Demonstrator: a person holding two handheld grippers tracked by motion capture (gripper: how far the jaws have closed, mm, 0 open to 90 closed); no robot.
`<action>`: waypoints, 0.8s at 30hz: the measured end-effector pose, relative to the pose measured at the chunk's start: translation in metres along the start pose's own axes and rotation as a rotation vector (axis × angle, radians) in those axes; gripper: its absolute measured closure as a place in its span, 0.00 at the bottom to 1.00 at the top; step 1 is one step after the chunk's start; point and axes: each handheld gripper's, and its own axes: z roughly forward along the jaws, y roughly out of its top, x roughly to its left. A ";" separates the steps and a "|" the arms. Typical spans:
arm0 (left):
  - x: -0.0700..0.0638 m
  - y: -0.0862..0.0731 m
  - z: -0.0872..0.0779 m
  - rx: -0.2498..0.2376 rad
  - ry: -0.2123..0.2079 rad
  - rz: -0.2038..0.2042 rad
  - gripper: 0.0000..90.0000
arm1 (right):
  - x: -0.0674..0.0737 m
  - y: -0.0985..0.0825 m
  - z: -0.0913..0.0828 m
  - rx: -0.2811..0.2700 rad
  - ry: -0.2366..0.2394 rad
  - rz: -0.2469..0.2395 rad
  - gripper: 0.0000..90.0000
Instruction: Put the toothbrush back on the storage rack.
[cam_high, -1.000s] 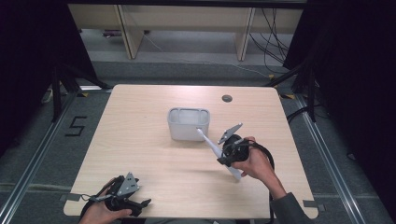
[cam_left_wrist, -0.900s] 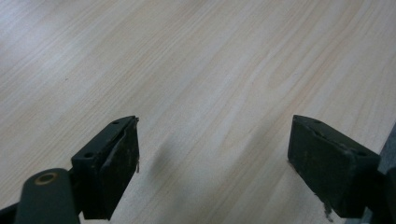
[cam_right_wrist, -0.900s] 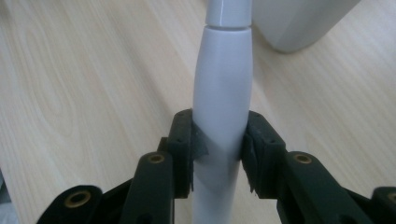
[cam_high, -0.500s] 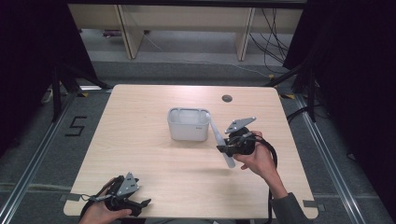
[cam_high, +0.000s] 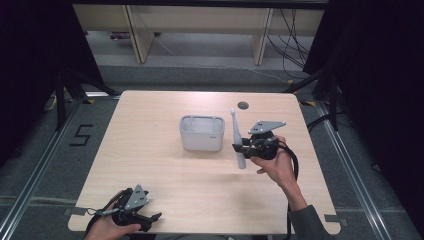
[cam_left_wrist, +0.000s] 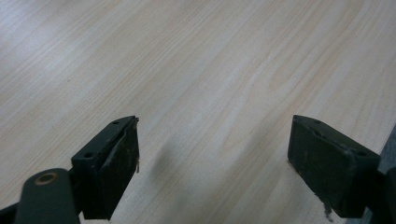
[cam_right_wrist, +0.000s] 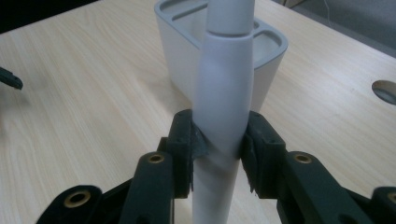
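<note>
My right gripper (cam_high: 240, 148) (cam_right_wrist: 218, 147) is shut on the thick handle of a white electric toothbrush (cam_high: 236, 141) (cam_right_wrist: 224, 98). The brush stands nearly upright above the table, head up, just right of a grey holder (cam_high: 201, 132) (cam_right_wrist: 187, 51) with slots in its top. My left gripper (cam_high: 150, 217) (cam_left_wrist: 212, 168) rests at the table's front left corner, jaws wide apart over bare wood with nothing between them.
The light wooden table (cam_high: 150, 165) has a round cable hole (cam_high: 243, 105) near its back edge. A cable (cam_high: 292, 165) trails from the right gripper toward the person's sleeve. Dark floor and shelving lie beyond the table.
The right hand has shifted right and slightly up, and the toothbrush has swung from a leftward slant to nearly upright. The left gripper has stayed in place.
</note>
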 end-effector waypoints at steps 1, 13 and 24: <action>0.000 0.000 0.000 0.001 0.001 -0.001 0.18 | -0.001 0.000 0.000 -0.023 -0.016 -0.009 0.74; 0.000 0.000 0.000 0.000 0.003 -0.002 0.18 | -0.010 0.008 -0.002 -0.104 -0.012 0.049 0.74; 0.000 0.000 0.000 0.000 0.002 -0.003 0.18 | -0.017 0.023 -0.001 -0.137 -0.035 0.058 0.74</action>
